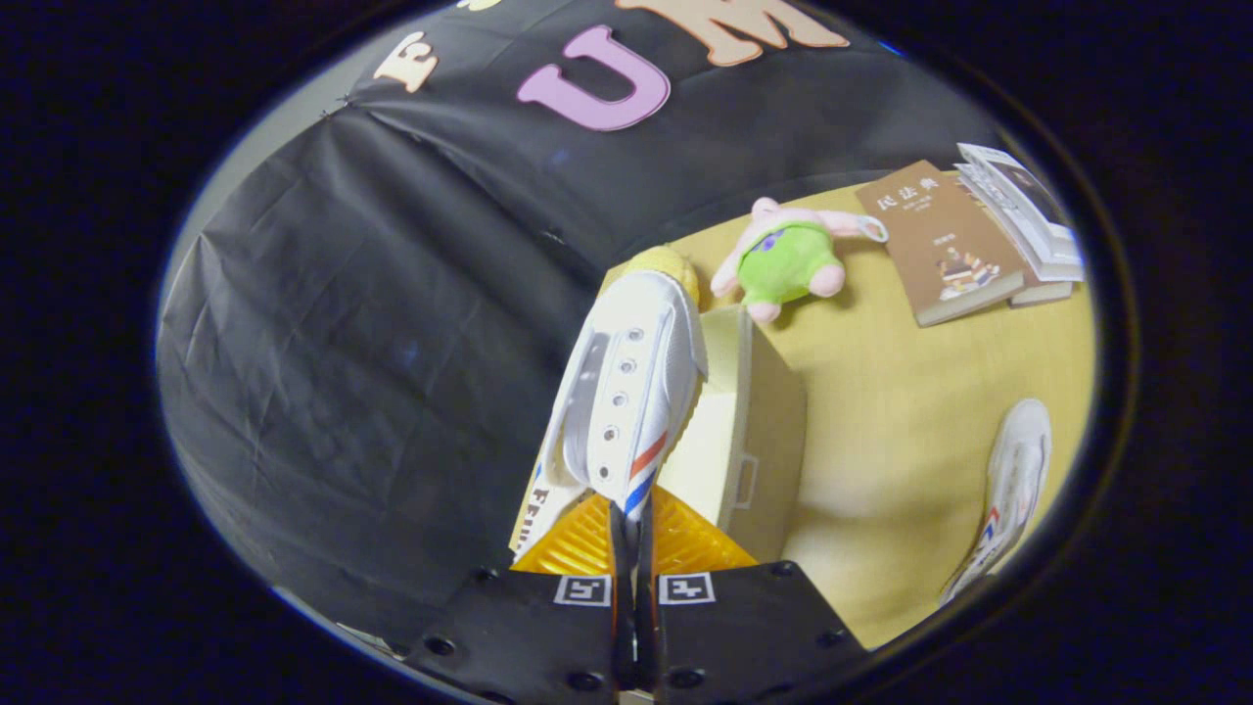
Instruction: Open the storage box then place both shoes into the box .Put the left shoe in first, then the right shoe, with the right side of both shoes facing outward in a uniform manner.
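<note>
My gripper [634,519] is shut on the side wall of a white sneaker [626,392] with red and blue stripes. The shoe hangs lifted, toe pointing away from me, with its lace holes facing me. Just beyond and beneath it stands the cream storage box [754,431] with a handle on its side; whether its lid is up cannot be told. The second white sneaker [1008,490], with the same stripes, lies on the yellow table [901,411] off to the right of the fingers.
A pink plush toy in a green shirt [788,259] lies on the table beyond the box. Past it sit a brown book [945,245] and a stack of books [1023,211]. The black cloth wall [372,294] hangs to the left.
</note>
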`<state>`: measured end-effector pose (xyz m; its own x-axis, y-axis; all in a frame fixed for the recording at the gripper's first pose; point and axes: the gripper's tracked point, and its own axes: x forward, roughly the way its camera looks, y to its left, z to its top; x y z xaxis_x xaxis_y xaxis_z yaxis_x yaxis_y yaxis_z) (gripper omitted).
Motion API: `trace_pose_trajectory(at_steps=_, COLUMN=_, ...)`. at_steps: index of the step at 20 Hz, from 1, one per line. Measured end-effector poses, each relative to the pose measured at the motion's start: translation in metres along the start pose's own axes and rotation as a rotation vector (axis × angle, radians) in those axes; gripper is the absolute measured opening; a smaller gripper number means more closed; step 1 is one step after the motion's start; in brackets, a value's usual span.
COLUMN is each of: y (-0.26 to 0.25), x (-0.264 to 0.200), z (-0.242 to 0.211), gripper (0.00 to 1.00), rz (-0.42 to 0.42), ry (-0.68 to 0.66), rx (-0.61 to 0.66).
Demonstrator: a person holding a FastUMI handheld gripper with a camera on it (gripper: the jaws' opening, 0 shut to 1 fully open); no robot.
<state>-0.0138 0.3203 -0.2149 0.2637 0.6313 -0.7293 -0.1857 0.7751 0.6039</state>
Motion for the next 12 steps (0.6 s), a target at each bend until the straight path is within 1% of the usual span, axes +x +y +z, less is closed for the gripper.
trace_pose_trajectory(at_steps=4, y=0.007, x=0.037, z=-0.019, gripper=0.04, rz=-0.056, ry=0.058, rx=-0.019)
trace_pose_trajectory(at_steps=9, y=0.020, x=0.069, z=-0.043, gripper=0.04, rz=-0.147, ry=0.117, rx=-0.032)
trace_pose_trajectory(at_steps=12, y=0.012, x=0.091, z=-0.052, gripper=0.04, rz=-0.201, ry=0.151, rx=-0.022)
